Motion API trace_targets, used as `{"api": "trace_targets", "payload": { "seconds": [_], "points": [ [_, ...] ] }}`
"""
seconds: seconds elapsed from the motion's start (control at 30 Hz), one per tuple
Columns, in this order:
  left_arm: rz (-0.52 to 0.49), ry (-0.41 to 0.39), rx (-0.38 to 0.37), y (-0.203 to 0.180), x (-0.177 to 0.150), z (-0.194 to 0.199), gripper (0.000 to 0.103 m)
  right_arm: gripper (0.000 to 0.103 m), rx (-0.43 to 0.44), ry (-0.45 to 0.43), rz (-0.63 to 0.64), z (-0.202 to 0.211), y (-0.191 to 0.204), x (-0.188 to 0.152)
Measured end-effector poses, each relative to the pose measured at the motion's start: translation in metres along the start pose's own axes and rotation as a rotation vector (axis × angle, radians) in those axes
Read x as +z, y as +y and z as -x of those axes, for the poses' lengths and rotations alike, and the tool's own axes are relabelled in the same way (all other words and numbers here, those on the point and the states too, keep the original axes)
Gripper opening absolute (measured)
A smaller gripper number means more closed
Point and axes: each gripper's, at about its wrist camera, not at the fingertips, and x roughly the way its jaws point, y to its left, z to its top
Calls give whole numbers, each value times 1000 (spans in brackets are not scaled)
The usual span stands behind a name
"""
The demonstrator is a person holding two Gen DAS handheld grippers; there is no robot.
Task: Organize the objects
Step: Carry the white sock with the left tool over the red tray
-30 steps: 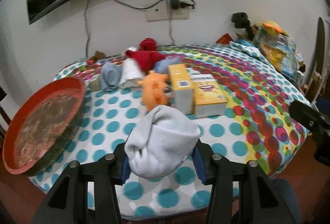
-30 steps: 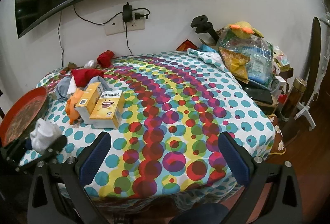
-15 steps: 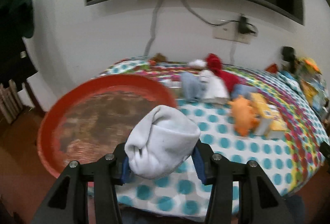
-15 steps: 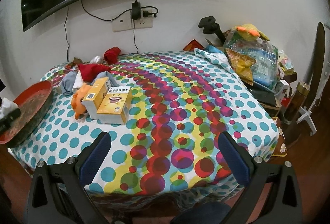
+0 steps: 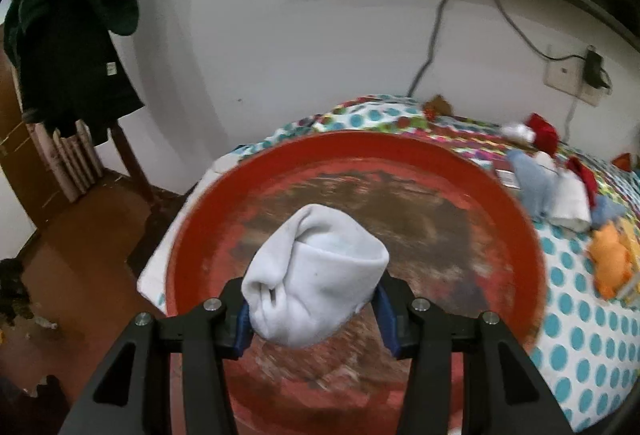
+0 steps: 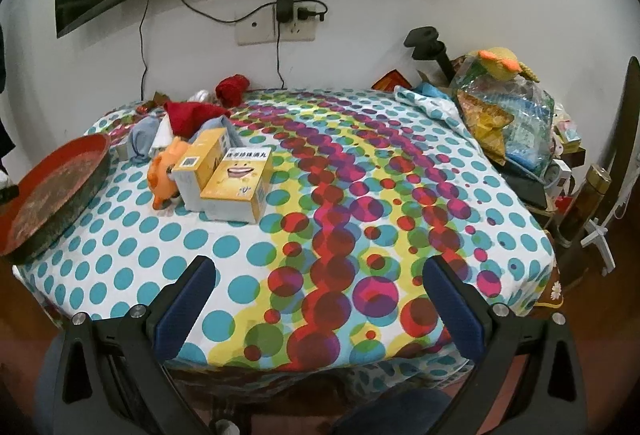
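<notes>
Item: white sock bundle (image 5: 316, 275) — rolled into a lump, clamped between the blue pads of the left tongs (image 5: 314, 319), which are closed partway onto it. Long axis runs from the pads up and away toward 12 o'clock; the rounded closed end points away from the camera, the folded opening sits at 7 o'clock by the left pad. It hangs above the worn brown middle of the red tray (image 5: 532, 247); whether it touches the tray cannot be told.

Red tray: round, on the 9 o'clock edge of the counter (image 6: 360, 195), which is covered in a spotted cloth.

Right tongs (image 6: 320, 299): jaws spread wide, nothing between them, over the counter's near edge.

Other stock, at 10 to 11 o'clock in the right wrist view:
- two yellow boxes (image 6: 236, 181) side by side — the nearer one carries a smiling mouth and a line of Chinese characters too small to read surely; the other shows a QR code.
- orange plush toy (image 6: 162, 175) touching the boxes.
- red cloth (image 6: 188, 115), grey and white socks (image 6: 142, 139) behind.
</notes>
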Motion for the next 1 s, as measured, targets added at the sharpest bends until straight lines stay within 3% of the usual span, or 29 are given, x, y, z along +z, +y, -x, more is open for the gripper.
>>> {"api": "trace_targets", "payload": {
  "seconds": [0.47,0.6,0.7,0.77,0.87,1.0],
  "points": [
    [82,144,79,14,40,-78,50,103,68,41,87,-19,29,-13],
    [104,227,94,15,50,-108,50,103,65,46,123,-24,38,-16],
    [141,334,80,19,53,-130,51,103,71,54,137,-28,40,-18],
    [181,338,78,24,56,-133,53,103,78,59,144,-30,42,-20],
    [138,372,96,20,56,-141,53,103,84,72,145,-34,43,-22],
    [171,381,87,25,55,-150,57,103,84,94,156,-39,45,-26]
  ]
}}
